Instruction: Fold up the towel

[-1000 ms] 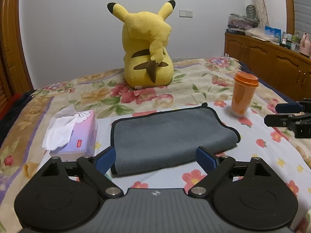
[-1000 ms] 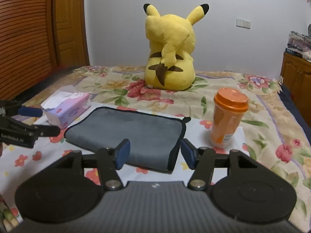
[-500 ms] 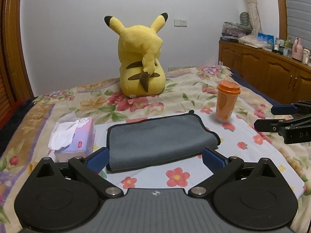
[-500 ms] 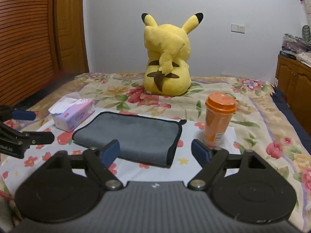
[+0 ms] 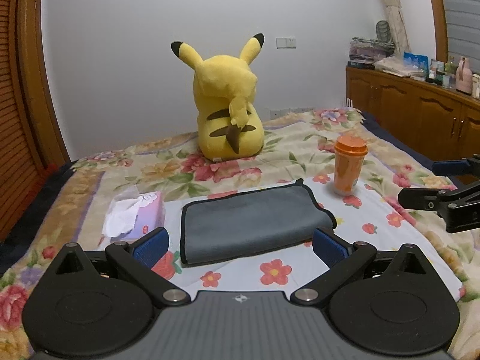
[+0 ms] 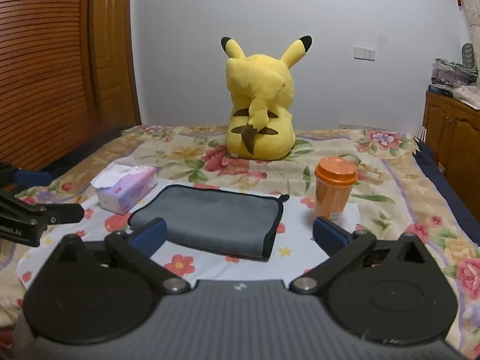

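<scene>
A grey towel [image 5: 252, 222] with black edging lies folded flat on the floral bed; it also shows in the right wrist view [image 6: 210, 219]. My left gripper [image 5: 240, 244] is open and empty, held back from the towel's near edge. My right gripper [image 6: 238, 234] is open and empty, also on the near side of the towel. The right gripper's fingers [image 5: 444, 186] show at the right edge of the left wrist view. The left gripper's fingers [image 6: 39, 198] show at the left edge of the right wrist view.
An orange lidded cup [image 5: 349, 168] stands right of the towel. A tissue box [image 5: 135, 216] lies left of it. A yellow Pikachu plush [image 5: 228, 108] sits behind. Wooden cabinets [image 5: 420, 114] line the right wall, a wooden door [image 6: 60, 60] the left.
Both grippers have pulled back and up from the towel, and both have opened wider. The towel has stayed folded in place.
</scene>
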Demonstrator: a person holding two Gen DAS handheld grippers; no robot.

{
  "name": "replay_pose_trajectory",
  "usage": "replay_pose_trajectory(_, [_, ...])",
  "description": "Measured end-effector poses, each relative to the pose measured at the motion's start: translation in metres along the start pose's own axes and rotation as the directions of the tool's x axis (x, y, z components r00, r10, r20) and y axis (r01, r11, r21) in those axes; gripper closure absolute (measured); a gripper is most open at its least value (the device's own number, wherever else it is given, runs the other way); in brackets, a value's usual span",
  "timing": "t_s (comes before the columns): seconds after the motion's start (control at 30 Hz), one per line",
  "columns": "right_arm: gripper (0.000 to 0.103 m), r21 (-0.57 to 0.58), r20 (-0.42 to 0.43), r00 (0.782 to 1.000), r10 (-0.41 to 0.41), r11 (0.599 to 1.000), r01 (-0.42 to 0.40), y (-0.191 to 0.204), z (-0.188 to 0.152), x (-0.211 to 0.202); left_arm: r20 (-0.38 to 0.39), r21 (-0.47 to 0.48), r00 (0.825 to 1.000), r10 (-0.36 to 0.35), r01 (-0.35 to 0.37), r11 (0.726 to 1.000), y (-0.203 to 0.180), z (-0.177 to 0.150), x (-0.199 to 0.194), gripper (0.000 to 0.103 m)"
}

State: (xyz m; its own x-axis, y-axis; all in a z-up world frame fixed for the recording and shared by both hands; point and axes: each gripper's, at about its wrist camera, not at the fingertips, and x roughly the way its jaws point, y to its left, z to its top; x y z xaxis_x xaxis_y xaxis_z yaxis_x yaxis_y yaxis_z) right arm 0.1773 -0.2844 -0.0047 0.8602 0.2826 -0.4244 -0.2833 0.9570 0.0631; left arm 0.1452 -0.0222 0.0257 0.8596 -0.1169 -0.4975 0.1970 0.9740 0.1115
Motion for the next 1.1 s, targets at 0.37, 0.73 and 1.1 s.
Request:
replay_pose_trajectory(0.37, [0.0, 0.004, 0.033, 0.999, -0.003, 1.0, 0.003, 0.015, -0.001, -0.039, 0.022, -0.019, 1.0, 0.004, -0.004, 1.0, -0.013, -0.008, -0.048, 0.0])
replay_pose_trajectory(0.73, [0.0, 0.027, 0.028, 1.0, 0.001, 1.0, -0.002, 0.026, -0.019, -0.062, 0.007, -0.053, 1.0, 0.023, -0.022, 0.998, -0.021, -0.038, -0.077, 0.0])
replay_pose_trajectory(1.1, [0.0, 0.038, 0.019, 1.0, -0.001, 0.999, 0.0, 0.033, -0.046, -0.077, -0.021, -0.08, 0.999, 0.045, -0.046, 0.996, -0.025, -0.07, -0.088, 0.0])
